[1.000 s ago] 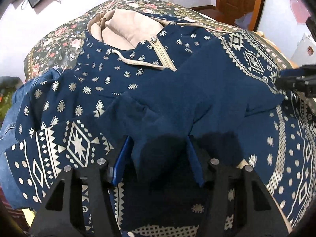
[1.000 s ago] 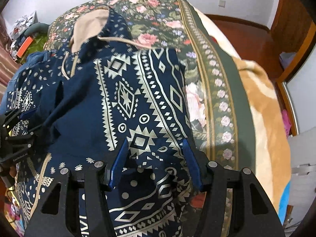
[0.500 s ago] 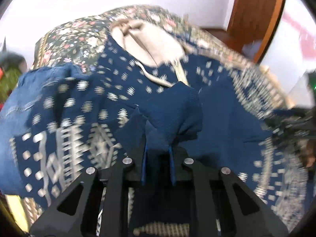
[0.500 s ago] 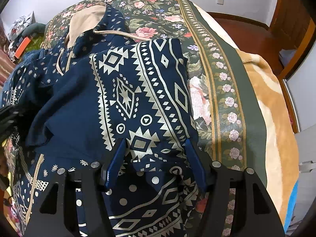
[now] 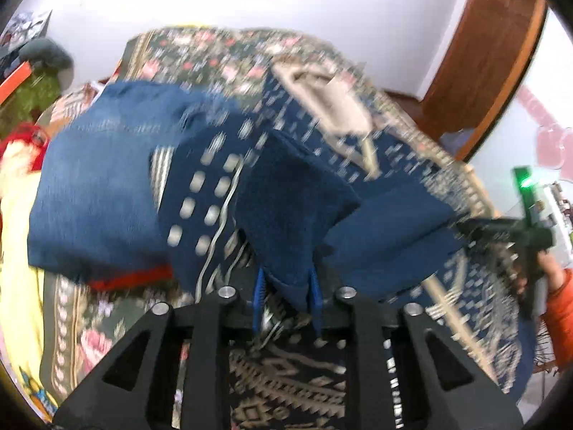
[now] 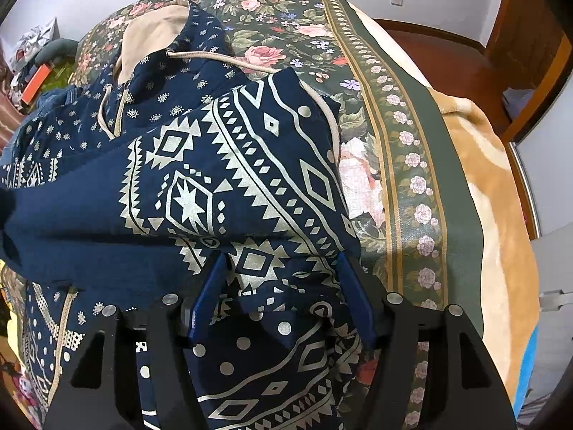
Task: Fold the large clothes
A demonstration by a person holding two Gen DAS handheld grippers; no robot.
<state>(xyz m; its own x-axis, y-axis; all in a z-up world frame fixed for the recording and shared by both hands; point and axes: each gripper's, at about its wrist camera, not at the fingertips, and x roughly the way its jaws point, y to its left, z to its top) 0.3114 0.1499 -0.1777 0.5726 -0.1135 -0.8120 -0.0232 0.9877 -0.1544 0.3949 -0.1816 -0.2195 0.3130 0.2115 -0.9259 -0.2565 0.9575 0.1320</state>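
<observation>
Moved: since a second ago the left claw (image 5: 285,288) has shut down from a wide gap onto a plain blue fold of the hoodie (image 5: 293,211) and lifted it clear of the bed (image 5: 200,53); the left wrist view has swung and is now blurred. The right claw (image 6: 283,279) sits where it was.
Left claw: narrow, its blue pads (image 5: 258,288) pinching a peak of dark cloth that rises in front of the camera; the jaws are easing open a little, with the cloth between them.
Right claw: jaws standing about half wide, pads (image 6: 211,286) planted either side of a patterned fold, pointing steeply down. Whether they press the cloth or merely straddle it I cannot tell.
Hoodie: navy with cream geometric print, spread across the bed. Beige hood lining (image 6: 150,36) and drawstring (image 6: 218,59) lie at the far end. A patterned sleeve or panel (image 6: 229,179) is folded over the body, just ahead of the right claw.
Bed: dark floral cover with a striped rose border (image 6: 404,143); a tan blanket (image 6: 476,186) lies beyond that border at the right edge.
Other cloth: a lighter blue denim piece (image 5: 93,186) lies beside the hoodie in the left wrist view.
Person: a hand (image 5: 537,268) in an orange sleeve (image 5: 562,308) grips the other handle at the right edge of the left wrist view.
</observation>
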